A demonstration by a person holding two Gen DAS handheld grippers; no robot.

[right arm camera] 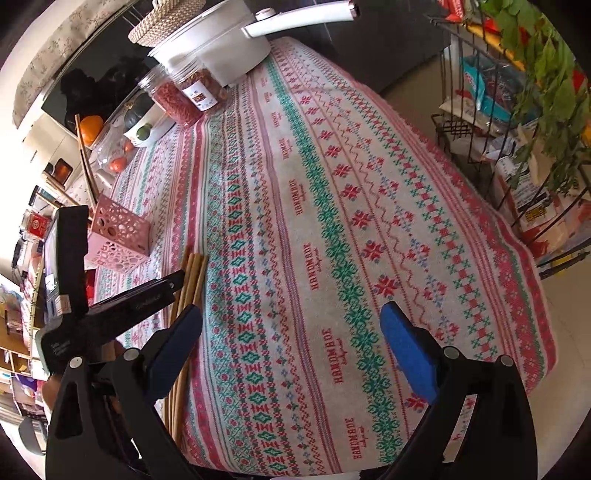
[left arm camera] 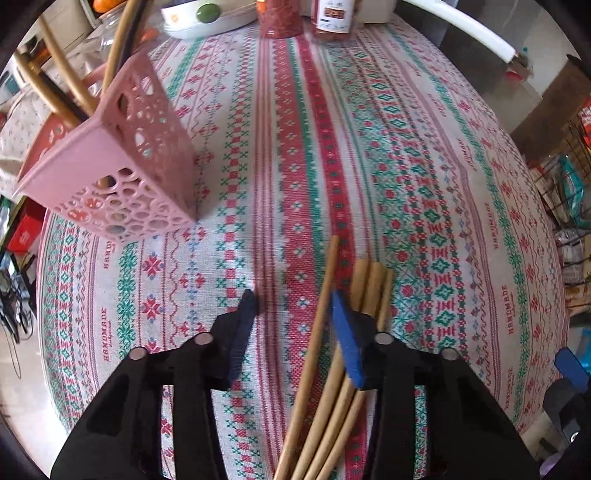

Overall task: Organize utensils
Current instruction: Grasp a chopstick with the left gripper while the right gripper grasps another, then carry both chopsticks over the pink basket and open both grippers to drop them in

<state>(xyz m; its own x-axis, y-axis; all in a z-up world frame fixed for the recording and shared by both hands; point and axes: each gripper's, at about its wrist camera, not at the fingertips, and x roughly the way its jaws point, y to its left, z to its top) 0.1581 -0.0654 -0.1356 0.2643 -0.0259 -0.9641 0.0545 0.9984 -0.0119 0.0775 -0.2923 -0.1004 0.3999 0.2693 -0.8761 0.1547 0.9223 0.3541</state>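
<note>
Looks like the sorting is only partly done. The pink perforated holder [left arm camera: 122, 173] stands at the left of the table with a couple of long sticks poking out the top, so I'd guess those are already put away (fisheye makes it hard to be sure they're chopsticks). What's left is the bundle of wooden chopsticks [left arm camera: 332, 369] lying flat on the tablecloth [left arm camera: 424, 147], near the holder but not touching it.

The left gripper [left arm camera: 295, 314] is pointing down at the bundle. One chopstick sits in the gap between the blue pads, the rest run under the right-hand pad. There's daylight between the far pad and that stick, so nothing is clamped, the jaws stand apart. The right gripper [right arm camera: 295, 328] hangs over bare cloth, spread wide, holding nothing.

So my read: grab, lift, drop in the holder, all of that is to come.

Writing: the cloth repeats "HANDMADE" in red along its stripes. The jar [left arm camera: 332, 18] at the far end has a label but I can't read it.
</note>
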